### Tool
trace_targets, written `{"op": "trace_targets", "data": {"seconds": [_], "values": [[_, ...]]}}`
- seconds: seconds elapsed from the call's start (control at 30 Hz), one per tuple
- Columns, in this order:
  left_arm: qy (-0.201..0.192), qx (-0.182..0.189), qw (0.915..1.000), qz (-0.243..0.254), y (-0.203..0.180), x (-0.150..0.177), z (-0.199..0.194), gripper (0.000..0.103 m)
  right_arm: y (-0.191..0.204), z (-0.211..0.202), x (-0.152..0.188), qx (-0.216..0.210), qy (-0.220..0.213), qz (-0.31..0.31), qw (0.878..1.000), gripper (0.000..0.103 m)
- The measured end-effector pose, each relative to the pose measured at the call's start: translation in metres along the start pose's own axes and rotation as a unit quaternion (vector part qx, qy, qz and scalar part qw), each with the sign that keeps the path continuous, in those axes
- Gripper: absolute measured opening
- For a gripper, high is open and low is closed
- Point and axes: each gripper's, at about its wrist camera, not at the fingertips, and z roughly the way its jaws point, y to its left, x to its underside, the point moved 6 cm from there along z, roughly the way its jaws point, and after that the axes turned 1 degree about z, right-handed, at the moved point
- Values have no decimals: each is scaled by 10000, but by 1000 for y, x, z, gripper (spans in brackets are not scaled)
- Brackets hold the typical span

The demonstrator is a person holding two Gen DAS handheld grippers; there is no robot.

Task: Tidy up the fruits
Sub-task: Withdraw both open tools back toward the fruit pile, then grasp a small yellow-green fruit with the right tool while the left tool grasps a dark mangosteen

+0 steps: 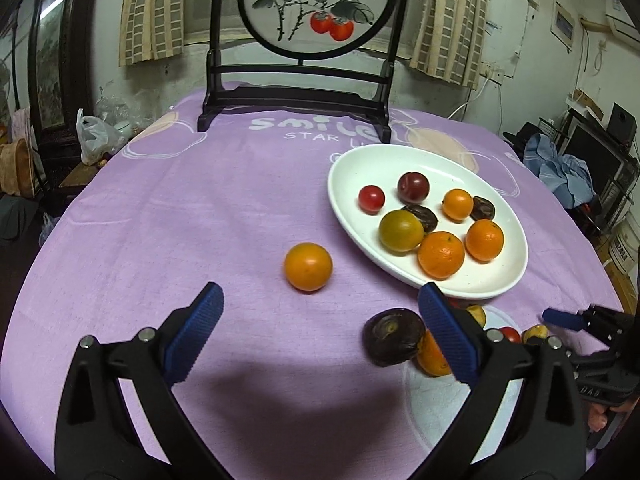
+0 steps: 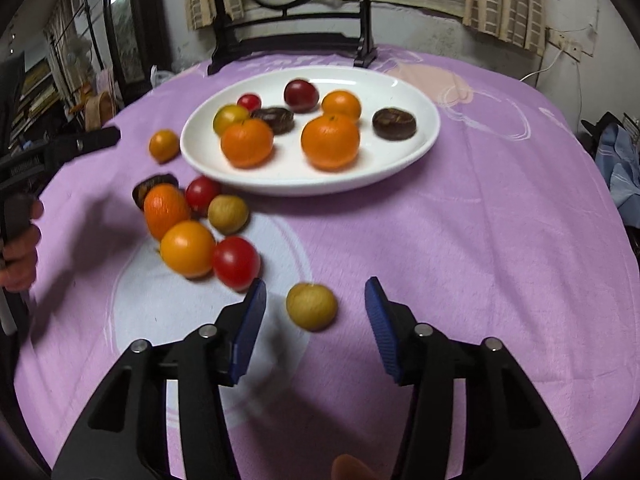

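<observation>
A white oval plate [image 1: 352, 168] [image 2: 416, 144] on the purple cloth holds several fruits: oranges, a red tomato, a dark plum, dark brown ones. My left gripper [image 1: 320, 320] is open and empty; a loose orange [image 1: 308, 267] lies just beyond its fingers and a dark brown fruit [image 1: 394, 336] lies beside the right finger. My right gripper [image 2: 316, 312] is open, with a yellow-green fruit [image 2: 311, 306] on the cloth between its fingertips, not touching. A cluster of loose fruits lies to its left: an orange [image 2: 187, 249], red tomato [image 2: 236, 263], tangerine [image 2: 165, 209].
A dark wooden stand with a round persimmon painting [image 1: 312, 4] stands at the table's far edge behind the plate. The right gripper [image 1: 576, 320] shows at the right of the left wrist view. The left gripper [image 2: 80, 144] shows at the left of the right wrist view.
</observation>
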Motion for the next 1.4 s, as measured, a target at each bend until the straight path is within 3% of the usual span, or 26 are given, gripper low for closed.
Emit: {"op": "trace_targets", "data": {"seconds": [0.07, 0.17, 0.2, 0.33, 0.4, 0.47, 0.57, 0.63, 0.67, 0.77, 1.03, 1.27, 1.4], "values": [[-27, -1, 10000, 5, 2, 0, -3, 100, 2, 3, 3, 53, 66, -92, 9999, 49], [-77, 63, 9999, 101, 0, 0, -8, 100, 7, 7, 6, 101, 111, -224, 9996, 35], [-87, 109, 9998, 143, -2, 1, -9, 100, 7, 6, 5, 47, 108, -225, 9997, 26], [-105, 515, 9963, 680, -26, 7, -16, 99, 2, 0, 2, -104, 0, -3, 9999, 25], [-125, 777, 9901, 1160, -45, 14, -21, 98, -2, -3, 0, -48, -80, 102, 9999, 25], [-180, 804, 9851, 1511, -55, 21, -24, 93, -6, -5, -2, 1, -117, 178, 9998, 25], [38, 850, 9828, 1641, -58, 29, -14, 77, -8, -6, -3, 29, -146, 228, 9996, 25], [257, 886, 9820, 1646, -56, 33, -4, 57, -7, -8, -3, 30, -165, 226, 9996, 25], [357, 940, 9809, 1664, -56, 35, 0, 54, -7, -8, -3, 24, -173, 227, 9996, 25], [463, 1136, 9750, 1853, -58, 41, 4, 51, -6, -10, -3, 2, -182, 231, 9996, 25], [647, 1218, 9653, 2215, -40, 49, 26, 48, -3, -9, -3, 7, -176, 169, 9997, 25], [604, 1535, 9414, 2941, -53, 47, 39, 46, -5, -5, -1, 55, -110, 196, 9997, 25], [788, 1715, 9364, 2957, -57, 43, 54, 45, -7, -4, -1, 49, -79, 232, 9997, 25]]}}
